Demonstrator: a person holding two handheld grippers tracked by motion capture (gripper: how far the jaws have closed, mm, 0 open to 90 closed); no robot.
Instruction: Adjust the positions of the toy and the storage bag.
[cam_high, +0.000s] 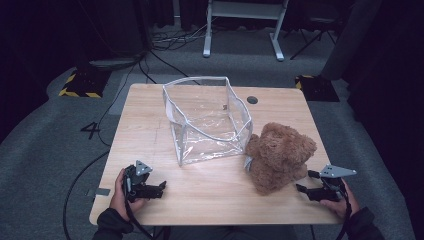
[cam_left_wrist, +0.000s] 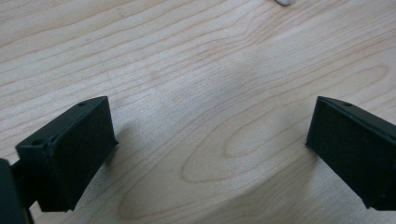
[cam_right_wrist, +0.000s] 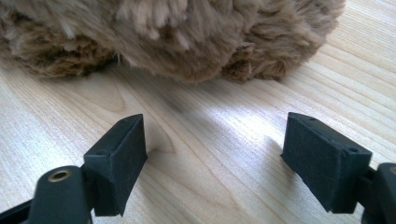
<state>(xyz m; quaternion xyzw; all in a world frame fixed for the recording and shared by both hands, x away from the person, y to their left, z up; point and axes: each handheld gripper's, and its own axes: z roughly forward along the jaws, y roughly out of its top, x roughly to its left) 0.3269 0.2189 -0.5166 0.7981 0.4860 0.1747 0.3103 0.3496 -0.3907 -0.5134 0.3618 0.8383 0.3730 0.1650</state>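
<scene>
- A pale wooden surface (cam_high: 150, 130) stands on grey carpet in a dark room, with cables and a white frame's legs behind its far edge.
- Near the front left corner, the left tongs (cam_high: 161, 187) rest low over bare wood, jaws spread wide with nothing between them.
- Near the front right corner, the right tongs (cam_high: 304, 181) are also open and empty, pointing inward at the teddy bear (cam_high: 277, 157).
- The bear lies just ahead of the right tongs, close but apart from them; in the right gripper view its fur (cam_right_wrist: 187, 37) spans the space beyond both jaws. The right hand is by far the nearer; the left is well apart.
- The bear's bulk runs roughly from front edge toward the far right, head farther away, I judge.
- Beyond, mid-surface, a clear plastic bag (cam_high: 207, 120) stands open-topped, its right wall touching or nearly touching the bear; I cannot tell which.
- The bear's face and limbs are hard to make out.
</scene>
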